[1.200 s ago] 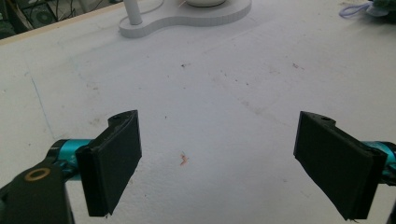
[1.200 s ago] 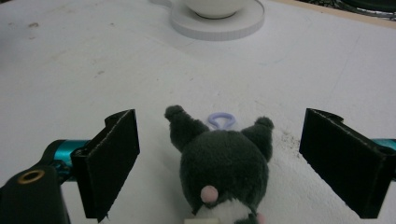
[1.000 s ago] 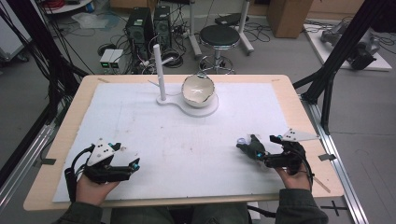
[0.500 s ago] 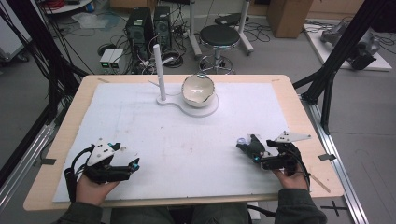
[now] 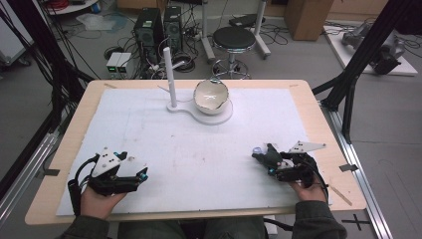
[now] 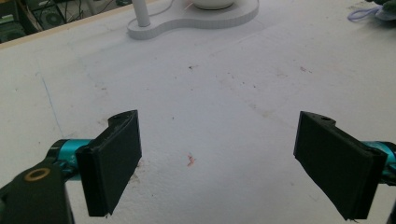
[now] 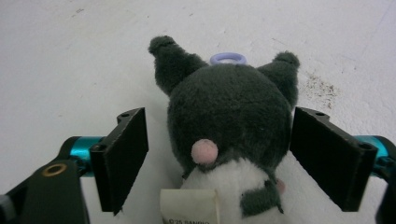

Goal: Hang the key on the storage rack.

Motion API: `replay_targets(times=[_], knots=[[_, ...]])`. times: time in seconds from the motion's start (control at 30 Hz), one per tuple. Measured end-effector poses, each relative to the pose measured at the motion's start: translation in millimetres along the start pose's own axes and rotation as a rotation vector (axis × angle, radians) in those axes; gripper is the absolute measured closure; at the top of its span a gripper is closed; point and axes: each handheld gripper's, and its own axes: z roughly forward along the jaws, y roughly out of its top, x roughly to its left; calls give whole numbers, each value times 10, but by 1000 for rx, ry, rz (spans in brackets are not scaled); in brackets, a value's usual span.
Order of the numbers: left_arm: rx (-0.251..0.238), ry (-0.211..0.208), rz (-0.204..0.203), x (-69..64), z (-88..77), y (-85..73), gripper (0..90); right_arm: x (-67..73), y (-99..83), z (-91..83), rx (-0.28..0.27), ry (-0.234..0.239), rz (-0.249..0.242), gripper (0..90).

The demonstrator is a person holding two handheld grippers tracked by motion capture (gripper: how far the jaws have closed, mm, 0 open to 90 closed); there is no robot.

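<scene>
The right gripper [image 7: 218,154], its jaws just closing in, straddles a dark plush toy [image 7: 231,126] on the white table mat [image 5: 199,164], a gap at each pad. The left gripper [image 6: 218,161] rests, jaws spread wide.

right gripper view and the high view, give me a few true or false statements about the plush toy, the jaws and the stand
1. The dark grey plush toy lies between the right gripper jaws. True; they have just been closing, gaps still show on both sides.
2. The left gripper holds the toy. False; its jaws are open over the bare white mat.
3. The white bowl sits on the white stand. True.
4. The stand's white post lies flat. False; it is upright.
</scene>
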Motion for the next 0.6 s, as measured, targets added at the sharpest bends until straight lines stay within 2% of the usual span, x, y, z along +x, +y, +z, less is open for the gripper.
replay_targets(times=[0.6], knots=[[-37,26,-22,26,-21,10,152,-21,-5,30,32,-29,11,363]])
